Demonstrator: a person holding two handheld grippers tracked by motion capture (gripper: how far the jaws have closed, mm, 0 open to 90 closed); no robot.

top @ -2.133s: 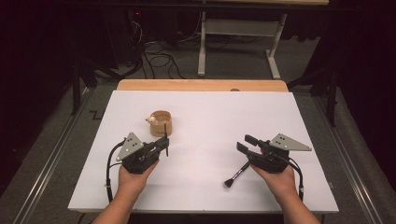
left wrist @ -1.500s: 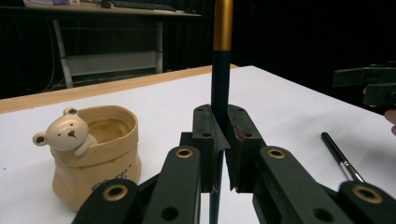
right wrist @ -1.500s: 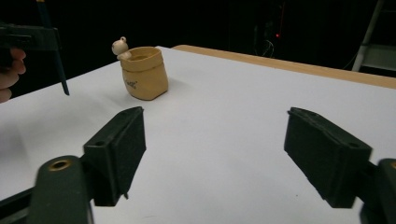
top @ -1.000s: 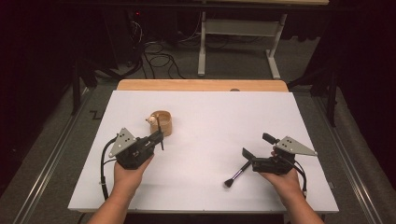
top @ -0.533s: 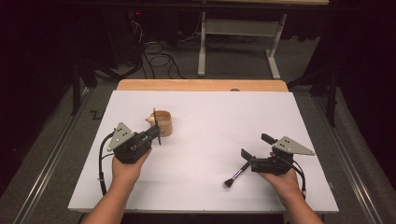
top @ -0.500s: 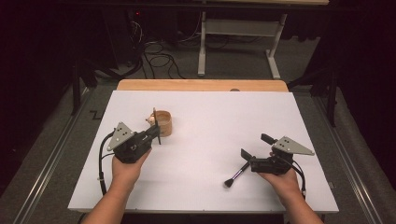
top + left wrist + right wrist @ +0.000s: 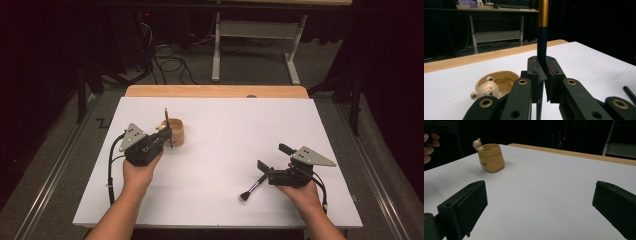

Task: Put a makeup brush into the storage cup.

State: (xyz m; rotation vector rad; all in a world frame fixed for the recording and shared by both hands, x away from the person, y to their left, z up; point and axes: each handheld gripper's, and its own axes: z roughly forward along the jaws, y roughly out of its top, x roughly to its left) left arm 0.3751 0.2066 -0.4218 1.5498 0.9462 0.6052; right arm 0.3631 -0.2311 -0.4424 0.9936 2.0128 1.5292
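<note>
**Brush upright in left gripper beside bear cup**

Bristles dark and fanned end the makeup brush (image 7: 253, 187) lying flat on the white table (image 7: 225, 145), nearest the person, just in front of the right gripper (image 7: 274, 161). Its slim black handle slants up toward that gripper, whose blocky matte-black jaws stand wide apart with nothing between them, apart from the brush.

Farther in, the left gripper (image 7: 543, 75) is clamped on a second brush (image 7: 542, 37), a thin round stick, dark blue-black below a shiny gold band, held upright between the jaws. In the high view it stands just beside the cup.

The cup (image 7: 491, 157) is a small tan container shaped like a soft sack with a rolled rim, smooth and glossy, with a cream bear head (image 7: 477, 143) on its edge. Small dark writing marks its side, too small to read. Its inside looks bare.

Beyond runs the table's light wooden edge (image 7: 215, 91).
</note>
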